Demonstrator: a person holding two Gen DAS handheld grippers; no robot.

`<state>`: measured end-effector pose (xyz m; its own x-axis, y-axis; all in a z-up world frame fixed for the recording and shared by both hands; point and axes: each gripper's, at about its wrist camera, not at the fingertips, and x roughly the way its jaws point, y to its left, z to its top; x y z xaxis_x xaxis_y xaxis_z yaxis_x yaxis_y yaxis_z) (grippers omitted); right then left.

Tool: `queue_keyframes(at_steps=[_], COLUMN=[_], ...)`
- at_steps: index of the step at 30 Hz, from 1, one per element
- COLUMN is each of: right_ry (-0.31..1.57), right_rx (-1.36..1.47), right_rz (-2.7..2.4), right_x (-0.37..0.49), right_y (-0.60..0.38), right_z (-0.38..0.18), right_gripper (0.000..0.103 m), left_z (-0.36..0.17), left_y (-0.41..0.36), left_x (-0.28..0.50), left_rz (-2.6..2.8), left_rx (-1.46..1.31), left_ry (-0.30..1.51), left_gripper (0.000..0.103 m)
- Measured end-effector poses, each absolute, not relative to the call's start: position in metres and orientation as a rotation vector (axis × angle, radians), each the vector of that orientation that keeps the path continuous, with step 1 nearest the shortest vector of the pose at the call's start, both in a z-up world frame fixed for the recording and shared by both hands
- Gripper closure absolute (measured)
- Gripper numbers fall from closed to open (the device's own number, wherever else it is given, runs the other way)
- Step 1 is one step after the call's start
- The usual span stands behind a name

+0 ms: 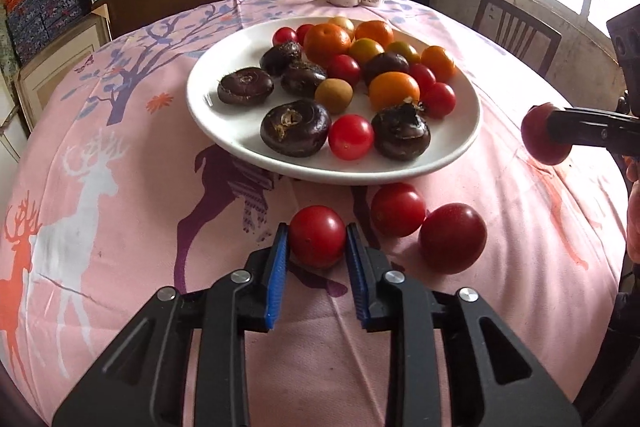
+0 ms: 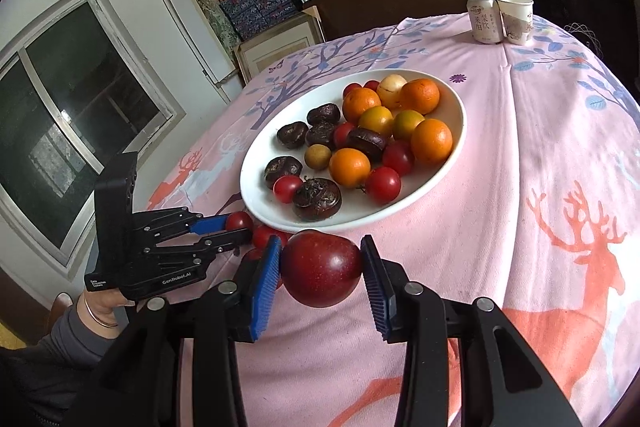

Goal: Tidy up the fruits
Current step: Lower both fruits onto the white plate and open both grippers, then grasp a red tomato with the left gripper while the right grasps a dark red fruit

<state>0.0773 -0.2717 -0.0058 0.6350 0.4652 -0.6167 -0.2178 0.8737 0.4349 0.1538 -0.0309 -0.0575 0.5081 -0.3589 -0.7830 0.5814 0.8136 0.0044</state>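
A white plate (image 1: pixel 224 131) holds cherry tomatoes, small oranges, dark water chestnuts and a longan; it also shows in the right wrist view (image 2: pixel 452 163). My left gripper (image 1: pixel 317 243) is shut on a red cherry tomato (image 1: pixel 317 241) just above the pink cloth, in front of the plate. Two more tomatoes (image 1: pixel 398 209) (image 1: pixel 453 238) lie on the cloth to its right. My right gripper (image 2: pixel 321 269) is shut on a dark red tomato (image 2: pixel 322 269), held above the cloth near the plate's front edge. The right gripper also shows at the right edge of the left wrist view (image 1: pixel 546 139). The left gripper shows in the right wrist view (image 2: pixel 236 229).
A drink can (image 2: pixel 485 19) and a paper cup (image 2: pixel 517 19) stand at the table's far edge. The round table carries a pink deer-print cloth (image 2: pixel 560 211). A chair (image 1: pixel 516 31) stands at the far right. Shelves with boxes fill the back wall.
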Motion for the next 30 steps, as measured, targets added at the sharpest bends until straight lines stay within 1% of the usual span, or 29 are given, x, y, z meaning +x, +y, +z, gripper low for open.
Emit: queue_keyframes(at_steps=[6,10,14,15,16,17,18,19,23,27,30], right_ry=[0.76,0.763,0.776,0.771,0.769,0.77,0.764,0.752,0.755,0.826,0.865], right_rx=[0.328,0.33,0.342,0.34,0.344,0.35,0.348,0.332,0.209,0.077,-0.014], right_rz=[0.396,0.376,0.346,0.329,0.321,0.314,0.316,0.319,0.351,0.462,0.468], right_x=[0.098,0.145,0.19,0.197,0.2,0.201,0.197,0.19,0.146,0.098,0.087], right_y=[-0.273,-0.27,-0.261,-0.26,-0.259,-0.259,-0.259,-0.257,-0.239,-0.2,-0.175], right_z=[0.014,0.026,0.024,0.024,0.024,0.024,0.026,0.028,0.027,-0.002,-0.022], right_gripper=[0.062,0.062,0.061,0.06,0.056,0.051,0.051,0.049,0.046,0.045,0.045], left_z=[-0.014,0.0,-0.005,-0.007,-0.008,-0.009,-0.008,-0.007,-0.006,-0.018,-0.031], left_y=[-0.03,-0.047,-0.066,-0.069,-0.07,-0.067,-0.063,-0.06,-0.043,-0.022,-0.012], left_x=[0.15,0.188,0.229,0.236,0.241,0.243,0.24,0.235,0.201,0.172,0.16], left_rz=[-0.587,-0.557,-0.519,-0.504,-0.489,-0.475,-0.477,-0.488,-0.493,-0.473,-0.459], left_rx=[0.214,0.197,0.175,0.175,0.171,0.152,0.13,0.123,0.164,0.211,0.235], left_ry=[0.762,0.767,0.801,0.808,0.812,0.81,0.8,0.79,0.755,0.781,0.816], left_gripper=[0.076,0.076,0.075,0.072,0.056,0.05,0.043,0.04,0.038,0.037,0.037])
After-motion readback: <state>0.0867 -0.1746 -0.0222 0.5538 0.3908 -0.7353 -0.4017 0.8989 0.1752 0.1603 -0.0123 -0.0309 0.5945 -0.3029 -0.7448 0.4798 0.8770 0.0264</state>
